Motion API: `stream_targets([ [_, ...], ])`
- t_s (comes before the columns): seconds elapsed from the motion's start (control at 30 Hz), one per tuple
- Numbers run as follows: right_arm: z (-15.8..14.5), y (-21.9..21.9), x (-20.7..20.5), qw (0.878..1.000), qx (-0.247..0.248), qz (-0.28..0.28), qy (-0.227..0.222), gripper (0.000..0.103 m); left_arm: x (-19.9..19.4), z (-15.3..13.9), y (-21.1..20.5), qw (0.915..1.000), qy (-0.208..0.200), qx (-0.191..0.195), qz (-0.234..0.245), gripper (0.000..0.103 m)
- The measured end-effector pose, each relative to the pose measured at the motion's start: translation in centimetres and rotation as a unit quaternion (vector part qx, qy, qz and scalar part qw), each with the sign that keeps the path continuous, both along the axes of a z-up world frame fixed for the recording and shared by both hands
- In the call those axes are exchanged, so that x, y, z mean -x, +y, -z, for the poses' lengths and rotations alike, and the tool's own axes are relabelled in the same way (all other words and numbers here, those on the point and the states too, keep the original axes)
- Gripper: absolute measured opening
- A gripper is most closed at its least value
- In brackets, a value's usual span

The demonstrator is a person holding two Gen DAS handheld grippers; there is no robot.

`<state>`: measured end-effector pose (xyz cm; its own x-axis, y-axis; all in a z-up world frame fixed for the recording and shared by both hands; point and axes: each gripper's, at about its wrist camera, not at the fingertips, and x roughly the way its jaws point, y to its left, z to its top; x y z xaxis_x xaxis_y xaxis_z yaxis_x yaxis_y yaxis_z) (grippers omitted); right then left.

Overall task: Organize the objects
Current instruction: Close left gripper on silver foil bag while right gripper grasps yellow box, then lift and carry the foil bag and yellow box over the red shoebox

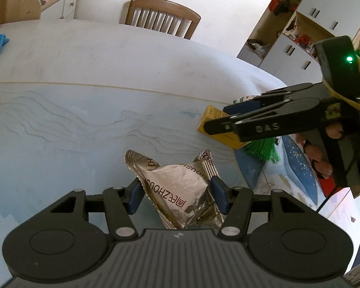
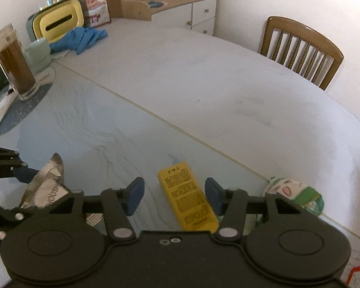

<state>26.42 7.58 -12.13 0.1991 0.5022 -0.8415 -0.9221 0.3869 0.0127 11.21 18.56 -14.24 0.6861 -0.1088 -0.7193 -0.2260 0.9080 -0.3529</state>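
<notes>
A crumpled silver foil snack packet point(image 1: 182, 192) lies between the fingers of my left gripper point(image 1: 177, 195); the blue pads sit against its two sides, so the gripper is shut on it just above the table. The packet also shows in the right wrist view point(image 2: 46, 187). A yellow box point(image 2: 187, 199) lies flat on the table between the fingers of my right gripper point(image 2: 174, 198), which is open with gaps on both sides of the box. In the left wrist view the right gripper point(image 1: 218, 120) hovers over the yellow box point(image 1: 212, 120).
A green-and-white packet point(image 2: 297, 196) lies right of the yellow box. A tall jar of brown contents point(image 2: 14, 64), a blue cloth point(image 2: 81, 38) and a yellow container point(image 2: 57, 22) stand at the table's far left. A wooden chair point(image 2: 302, 50) stands behind the table. Blue-patterned placemats point(image 1: 297, 168) lie at the right.
</notes>
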Motion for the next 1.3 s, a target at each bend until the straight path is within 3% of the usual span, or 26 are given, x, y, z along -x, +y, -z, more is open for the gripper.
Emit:
stream_targets([
  [0.13,0.8,0.9,0.1,1.000,0.016,-0.015,0.004,0.039,0.4,0.0,0.1,1.0000,-0.001,0.001,-0.005,0.059],
  [0.3,1.5,1.3,0.8,0.999,0.034,-0.026,-0.004,0.030,0.8,-0.1,0.1,0.9999,-0.003,0.003,-0.012,0.059],
  [0.57,1.2,0.2,2.5,0.999,0.035,-0.016,-0.001,0.028,1.4,-0.6,0.0,0.9997,-0.006,-0.001,-0.022,0.059],
  [0.93,-4.1,-3.8,5.2,1.000,-0.012,0.013,0.018,0.028,2.0,-3.1,-1.4,0.9994,-0.027,-0.009,-0.020,0.059],
  [1.3,-9.3,-10.0,7.3,0.997,-0.050,0.052,0.000,0.028,1.3,-6.8,-5.2,0.9981,-0.053,-0.031,0.009,0.059],
])
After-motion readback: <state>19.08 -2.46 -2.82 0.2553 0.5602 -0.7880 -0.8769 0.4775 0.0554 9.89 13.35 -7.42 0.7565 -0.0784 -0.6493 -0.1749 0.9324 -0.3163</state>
